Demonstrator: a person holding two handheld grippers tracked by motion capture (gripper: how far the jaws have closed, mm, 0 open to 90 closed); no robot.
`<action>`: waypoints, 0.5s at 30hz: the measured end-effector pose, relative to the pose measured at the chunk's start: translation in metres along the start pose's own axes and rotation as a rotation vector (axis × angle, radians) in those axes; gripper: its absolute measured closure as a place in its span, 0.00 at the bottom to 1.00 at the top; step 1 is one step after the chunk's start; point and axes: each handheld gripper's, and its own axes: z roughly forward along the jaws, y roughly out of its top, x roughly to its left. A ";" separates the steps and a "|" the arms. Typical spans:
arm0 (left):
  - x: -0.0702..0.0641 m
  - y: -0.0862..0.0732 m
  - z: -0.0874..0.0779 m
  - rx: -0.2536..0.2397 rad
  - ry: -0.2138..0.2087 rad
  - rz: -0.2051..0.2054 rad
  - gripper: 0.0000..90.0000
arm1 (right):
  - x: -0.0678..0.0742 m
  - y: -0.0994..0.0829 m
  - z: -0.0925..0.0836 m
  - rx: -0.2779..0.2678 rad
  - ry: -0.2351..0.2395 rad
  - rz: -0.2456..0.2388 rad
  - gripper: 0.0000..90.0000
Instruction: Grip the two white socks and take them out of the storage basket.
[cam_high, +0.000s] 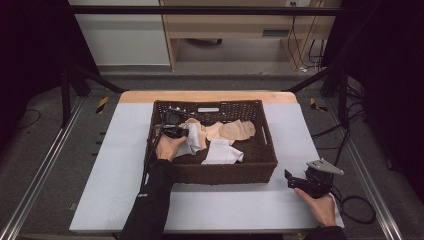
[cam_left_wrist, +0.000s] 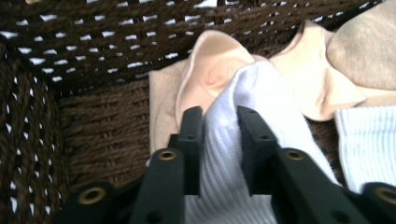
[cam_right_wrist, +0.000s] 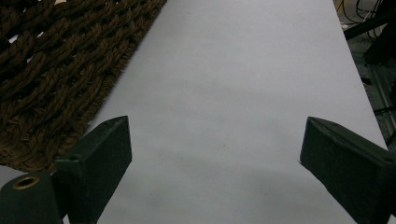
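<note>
So far the left claw (cam_left_wrist: 219, 121) has only clamped a white sock (cam_left_wrist: 243, 140) inside the basket (cam_high: 225, 172); lifting remains, right claw (cam_right_wrist: 215, 140) gaping idle

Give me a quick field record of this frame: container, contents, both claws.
container: dark brown woven wicker basket on the pale grey table top
contents: white ribbed sock, second white sock, beige socks
left claw: inside the basket, jaws pinching a fold of the white ribbed sock
right claw: over the table right of the basket, jaws wide apart, nothing between them
</note>
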 end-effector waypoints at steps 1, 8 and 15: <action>0.000 0.000 -0.001 0.005 -0.005 -0.004 0.86 | 0.000 0.000 0.000 0.001 0.000 -0.001 0.10; -0.004 0.001 -0.015 -0.084 -0.040 0.029 0.92 | 0.000 0.000 -0.001 -0.002 -0.001 0.003 0.10; -0.002 0.003 -0.032 -0.252 -0.040 0.042 0.91 | 0.000 0.000 -0.001 -0.002 -0.003 0.000 0.10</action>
